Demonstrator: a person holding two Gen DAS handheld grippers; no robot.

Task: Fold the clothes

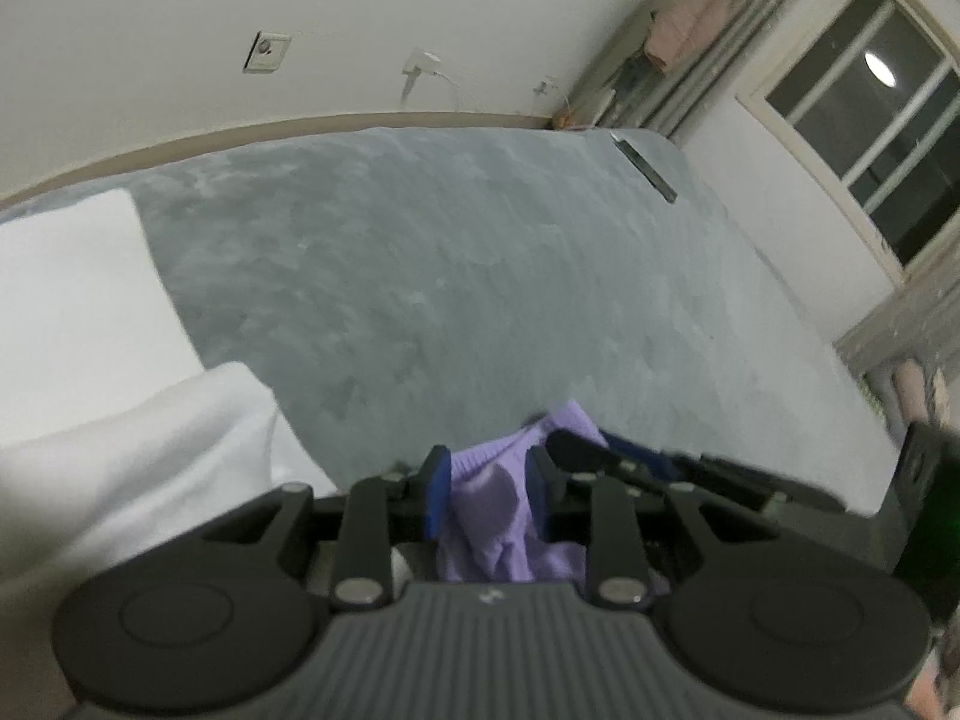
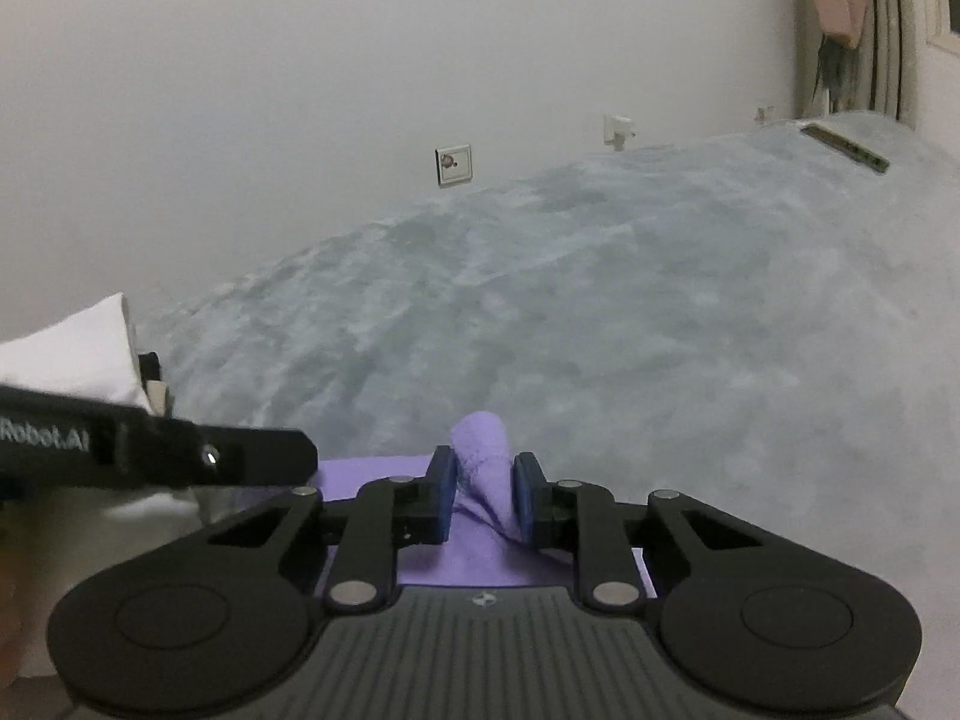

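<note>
1. Purple garment (image 1: 504,510) bunches up between the blue pads of the left gripper (image 1: 487,495), which is clamped on a fold of it; the cloth rises above the fingertips and hangs down toward the gripper body.
2. In the right wrist view, the right gripper (image 2: 483,495) pinches another rolled fold of the same purple garment (image 2: 483,450), the roll poking up and forward past the pads (image 2: 443,495). More of the cloth spreads flat beneath the jaws toward the lower left.
3. Both grippers sit close together at the near edge of the bed (image 1: 480,276), which is covered with a grey plush blanket (image 2: 600,312).
4. Seen from the left wrist, the tip of the right gripper (image 1: 576,447) reaches in from the right, touching the purple cloth just beside the left gripper's right pad.
5. Seen from the right wrist, the left gripper's dark body (image 2: 162,450) crosses the left side of the frame just beside the purple cloth.
6. White bedding (image 1: 108,360) lies piled along the left edge of the bed.
7. A dark, narrow flat object (image 1: 645,167) rests near the far right corner of the bed; what it is I cannot tell.
8. On the wall beyond the far edge sit a wall socket (image 1: 265,52) and a white plug (image 1: 420,63) with a cord.
9. A window (image 1: 870,114) with curtains stands off the right edge.
</note>
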